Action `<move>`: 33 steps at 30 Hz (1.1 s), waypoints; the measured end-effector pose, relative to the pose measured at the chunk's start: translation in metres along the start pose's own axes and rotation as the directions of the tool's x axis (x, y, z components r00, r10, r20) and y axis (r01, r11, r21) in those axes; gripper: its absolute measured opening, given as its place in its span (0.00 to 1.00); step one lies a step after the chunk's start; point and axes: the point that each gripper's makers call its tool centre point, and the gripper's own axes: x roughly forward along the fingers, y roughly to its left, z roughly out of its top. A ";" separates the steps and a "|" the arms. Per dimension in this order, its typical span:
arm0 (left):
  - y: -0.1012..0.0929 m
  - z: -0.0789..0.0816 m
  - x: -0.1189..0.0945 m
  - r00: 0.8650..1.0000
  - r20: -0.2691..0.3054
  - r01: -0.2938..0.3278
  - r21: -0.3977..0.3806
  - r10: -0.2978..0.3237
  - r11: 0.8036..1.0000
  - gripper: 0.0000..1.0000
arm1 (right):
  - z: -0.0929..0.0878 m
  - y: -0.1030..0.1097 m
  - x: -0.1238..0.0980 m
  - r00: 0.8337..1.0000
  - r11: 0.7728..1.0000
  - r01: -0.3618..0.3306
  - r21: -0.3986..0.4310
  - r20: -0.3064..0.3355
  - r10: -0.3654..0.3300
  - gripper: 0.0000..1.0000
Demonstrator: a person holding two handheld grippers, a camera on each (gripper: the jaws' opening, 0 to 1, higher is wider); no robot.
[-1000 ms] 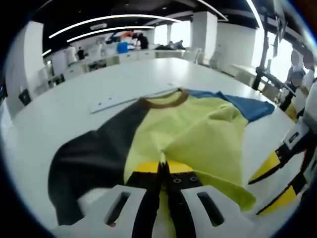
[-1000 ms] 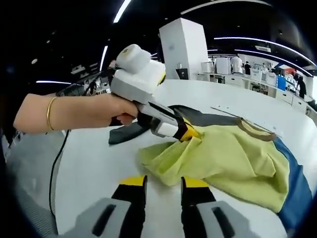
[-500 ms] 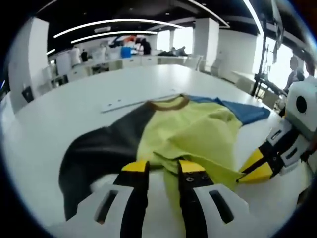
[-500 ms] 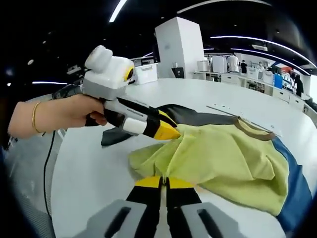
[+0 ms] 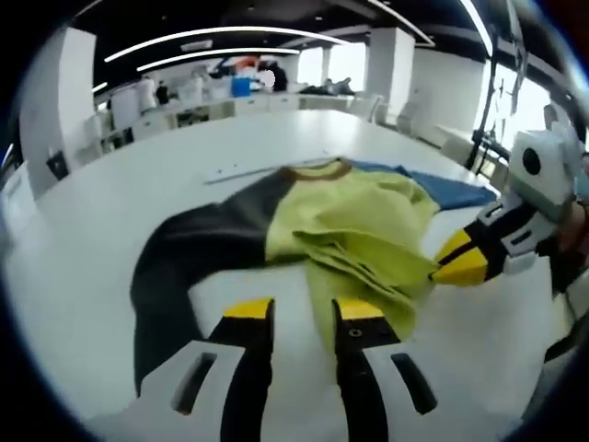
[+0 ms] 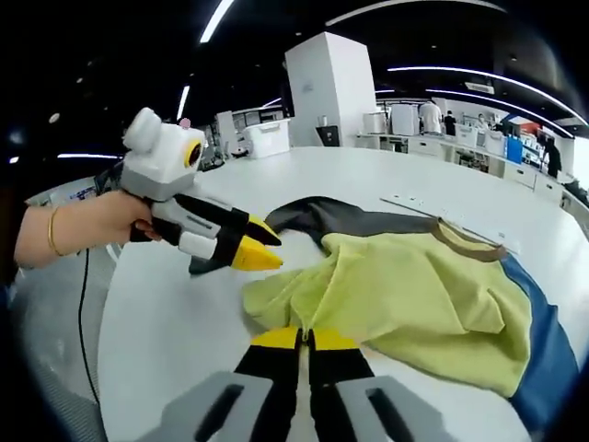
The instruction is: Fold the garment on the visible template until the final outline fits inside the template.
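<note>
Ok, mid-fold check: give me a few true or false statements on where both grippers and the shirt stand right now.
1. The left gripper is shut on the shirt. False: it is open, off the cloth.
2. The right gripper is shut on the yellow-green hem of the shirt. True.
3. The shirt has a dark sleeve and a blue sleeve. True.
4. The shirt hangs in the air. False: it lies on the white table.
5. The collar is brown. True.
</note>
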 end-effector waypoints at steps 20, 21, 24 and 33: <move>-0.014 -0.030 -0.001 0.995 -0.092 0.027 0.004 -0.026 1.000 0.14 | -0.002 -0.001 -0.004 1.000 1.000 0.012 -0.009 -0.003 -0.012 0.00; -0.016 -0.034 -0.001 0.994 -0.107 0.032 0.012 -0.030 0.999 0.13 | -0.001 -0.001 -0.005 1.000 1.000 0.012 -0.008 -0.003 -0.012 0.00; -0.022 -0.035 -0.001 0.994 -0.101 0.038 0.013 -0.036 0.999 0.08 | -0.001 -0.001 -0.007 1.000 1.000 0.011 -0.004 -0.001 -0.011 0.00; -0.022 -0.030 -0.005 0.996 -0.081 0.025 0.020 -0.023 0.999 0.00 | -0.002 -0.006 -0.015 1.000 1.000 0.021 -0.010 -0.003 -0.021 0.00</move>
